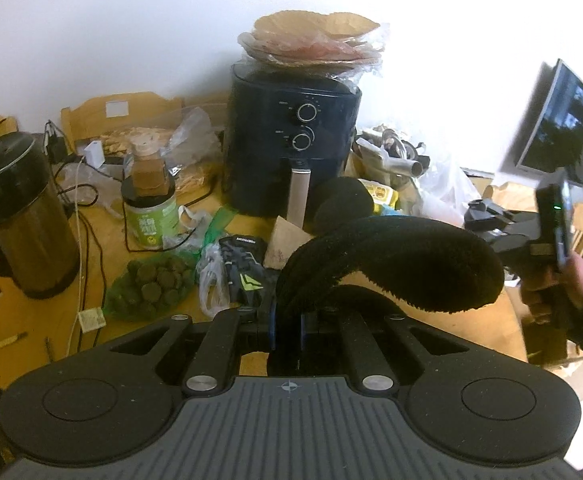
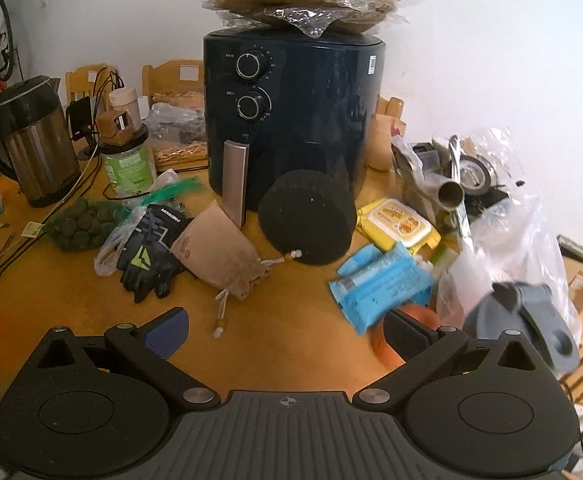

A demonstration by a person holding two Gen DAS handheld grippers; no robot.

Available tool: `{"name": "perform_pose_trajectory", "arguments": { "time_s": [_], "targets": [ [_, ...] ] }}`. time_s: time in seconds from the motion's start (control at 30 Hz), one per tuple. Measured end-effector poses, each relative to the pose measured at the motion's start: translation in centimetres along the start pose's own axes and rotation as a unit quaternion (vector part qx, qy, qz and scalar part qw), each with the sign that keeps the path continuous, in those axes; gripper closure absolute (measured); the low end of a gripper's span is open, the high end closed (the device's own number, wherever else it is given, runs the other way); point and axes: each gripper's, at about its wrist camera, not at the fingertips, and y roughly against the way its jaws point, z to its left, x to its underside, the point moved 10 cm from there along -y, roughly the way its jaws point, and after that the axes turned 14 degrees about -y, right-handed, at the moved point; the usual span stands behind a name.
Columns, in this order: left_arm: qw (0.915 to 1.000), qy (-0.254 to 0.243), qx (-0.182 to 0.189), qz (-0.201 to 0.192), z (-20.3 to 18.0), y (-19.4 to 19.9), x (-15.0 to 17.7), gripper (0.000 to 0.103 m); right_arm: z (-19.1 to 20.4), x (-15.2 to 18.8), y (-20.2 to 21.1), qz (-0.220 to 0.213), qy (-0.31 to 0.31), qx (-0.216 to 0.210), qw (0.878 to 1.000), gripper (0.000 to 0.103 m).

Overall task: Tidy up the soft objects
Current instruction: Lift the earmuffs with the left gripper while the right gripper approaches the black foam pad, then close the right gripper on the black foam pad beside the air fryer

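- Two grippers are in my views. My left gripper is clamped narrow on a black fuzzy cloth, which arches up and droops to its right, clear of the wooden table.
- My right gripper stands wide with nothing between its fingers.
- Ahead of it sits a black foam disc against the air fryer.
- Left-ahead lie black gloves and a burlap pouch.

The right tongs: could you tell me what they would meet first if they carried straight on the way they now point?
Probably the bare wooden table just ahead of the open right tongs; beyond it lies the black foam disc, though depth is unclear.
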Motion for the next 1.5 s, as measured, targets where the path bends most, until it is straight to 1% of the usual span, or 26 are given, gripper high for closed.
{"name": "perform_pose_trajectory", "arguments": {
  "time_s": [0.2, 0.43, 0.63, 0.9, 1.1, 1.33, 1.5],
  "targets": [
    [0.9998, 0.015, -0.009, 0.007, -0.2, 1.4, 1.0, 0.092, 0.2, -0.8, -2.2, -0.006, 0.017, 0.004, 1.000, 0.000],
    [0.9987, 0.047, -0.017, 0.013, -0.3, 2.9, 2.3, 0.092, -0.3, -1.8, -5.7, -0.022, 0.040, 0.030, 0.998, 0.000],
    [0.9961, 0.079, -0.039, 0.010, 0.3, 4.1, 3.0, 0.092, -1.2, -2.9, -8.5, -0.041, 0.061, 0.057, 0.996, 0.000],
    [0.9923, 0.104, -0.063, 0.022, 0.7, 4.9, 4.1, 0.092, -1.5, -4.3, -12.4, -0.048, 0.100, 0.080, 0.991, 0.000],
    [0.9887, 0.122, -0.082, 0.030, 1.3, 5.3, 4.8, 0.092, -1.0, -5.4, -15.1, -0.047, 0.127, 0.078, 0.988, 0.000],
    [0.9857, 0.134, -0.094, 0.038, 1.3, 5.5, 5.4, 0.092, 0.2, -7.4, -17.7, -0.045, 0.155, 0.077, 0.984, 0.000],
    [0.9831, 0.144, -0.104, 0.042, 1.5, 5.6, 5.6, 0.092, 0.8, -8.9, -19.1, -0.044, 0.168, 0.063, 0.983, 0.001]
  ]
}}
